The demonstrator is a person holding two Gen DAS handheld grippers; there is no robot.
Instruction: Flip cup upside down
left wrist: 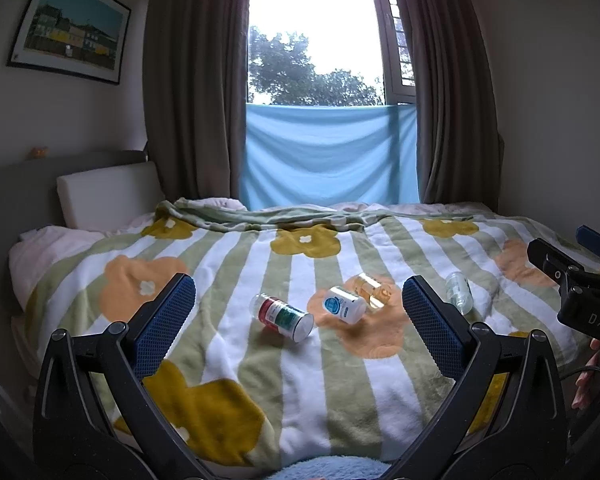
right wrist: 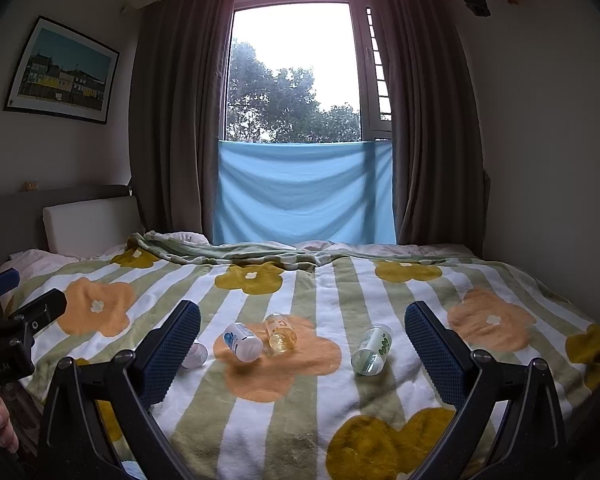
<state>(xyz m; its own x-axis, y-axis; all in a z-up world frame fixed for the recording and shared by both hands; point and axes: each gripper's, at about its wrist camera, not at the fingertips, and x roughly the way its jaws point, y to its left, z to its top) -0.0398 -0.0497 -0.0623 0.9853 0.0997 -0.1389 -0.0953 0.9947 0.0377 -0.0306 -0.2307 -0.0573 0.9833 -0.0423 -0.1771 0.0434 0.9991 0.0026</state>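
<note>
Several small cups lie on their sides on the flowered blanket (left wrist: 228,264). In the left wrist view a red-and-green cup (left wrist: 283,315) lies nearest, then a white cup with a blue label (left wrist: 344,304), a clear amber cup (left wrist: 372,290) and a clear green-printed cup (left wrist: 460,292). The right wrist view shows the white cup (right wrist: 242,341), the amber cup (right wrist: 280,332), the green-printed cup (right wrist: 372,349) and part of the red-and-green cup (right wrist: 196,354) behind my left finger. My left gripper (left wrist: 298,296) is open and empty above the blanket. My right gripper (right wrist: 302,322) is open and empty too.
The blanket (right wrist: 320,280) covers a bed with a white pillow (left wrist: 108,196) at the far left. Grey curtains (left wrist: 196,80), a window and a blue cloth (left wrist: 332,156) stand behind the bed. The right gripper's body (left wrist: 576,284) shows at the right edge of the left wrist view.
</note>
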